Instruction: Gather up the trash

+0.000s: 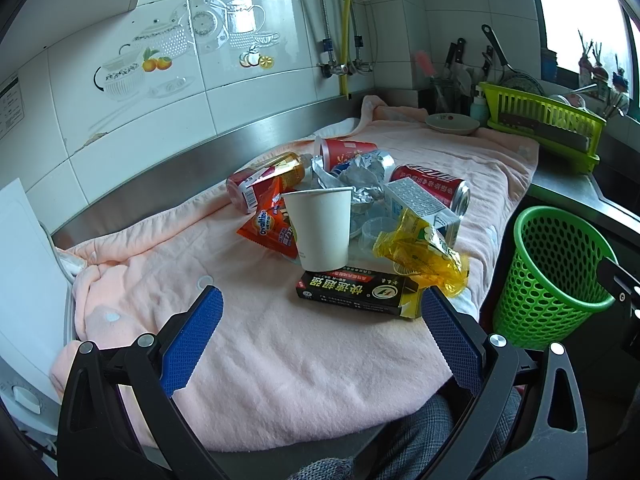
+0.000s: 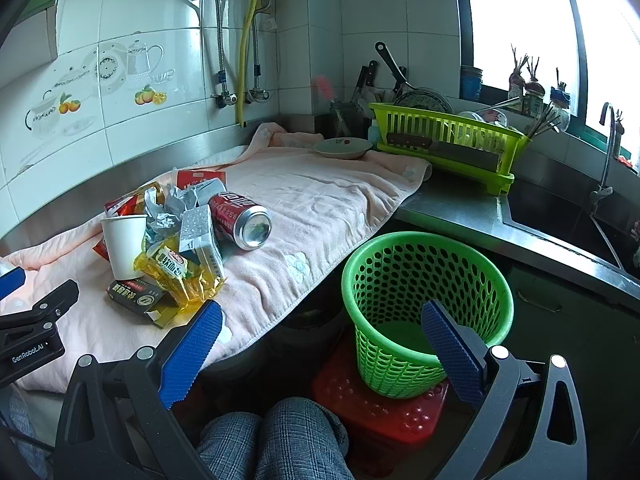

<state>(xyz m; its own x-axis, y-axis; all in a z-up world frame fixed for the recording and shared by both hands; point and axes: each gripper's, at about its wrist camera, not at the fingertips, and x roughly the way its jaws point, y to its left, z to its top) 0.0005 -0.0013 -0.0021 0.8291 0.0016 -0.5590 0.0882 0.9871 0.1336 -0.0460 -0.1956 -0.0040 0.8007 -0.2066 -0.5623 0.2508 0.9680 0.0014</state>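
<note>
Left tool [image 1: 322,304] and right tool [image 2: 322,316], both spread and empty, near trash pile [image 1: 352,200] and green basket [image 2: 424,280].

Pink towel [image 2: 320,200] spread over steel surface [image 2: 452,208]. At its far end, small dish [image 2: 342,148], w/ lime dish rack [image 2: 448,140] just beside, cleaver laid along rack's front. Knives & pan stand behind rack. White tiled wall [image 1: 280,60] w/ teapot & fruit decals. Sink [image 2: 560,216] & tap at right, under window.
</note>
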